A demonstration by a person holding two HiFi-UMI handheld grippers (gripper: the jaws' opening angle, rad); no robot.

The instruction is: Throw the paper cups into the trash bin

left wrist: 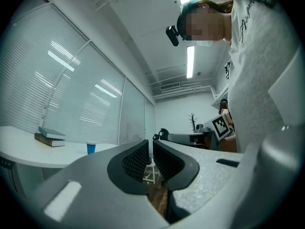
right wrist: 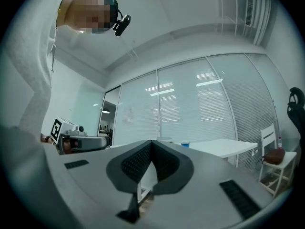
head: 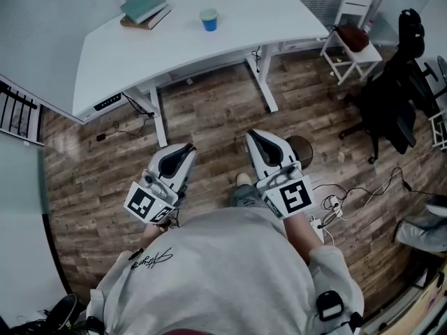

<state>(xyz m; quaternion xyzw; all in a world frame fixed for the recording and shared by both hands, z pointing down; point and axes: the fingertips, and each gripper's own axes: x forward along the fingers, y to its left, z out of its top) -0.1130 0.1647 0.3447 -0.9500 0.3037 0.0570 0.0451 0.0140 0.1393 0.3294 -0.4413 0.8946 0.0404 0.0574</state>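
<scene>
A plank wooden floor (head: 209,124) fills the head view from above. A broad white counter (head: 209,54) with a curved front edge stands across the top of it. At the bottom, a person in a pale grey sweatshirt (head: 209,278) faces the counter from well back. A black office chair (head: 391,110) stands at the right, near a small white chair (head: 356,54) with a brown bag on its seat.

The left gripper (head: 184,148) and right gripper (head: 255,135) are held side by side over the floor, both pointing toward the counter. The left fingers (left wrist: 136,159) are drawn nearly together with only a thin slit between them and nothing in it. The right fingers (right wrist: 138,161) meet at the tips, empty.

A round dark container (head: 305,149) sits on the floor just beyond the right gripper. On the counter lie stacked books (head: 145,9), and near them, apart, stands a blue paper cup (head: 209,19), far from both grippers.
</scene>
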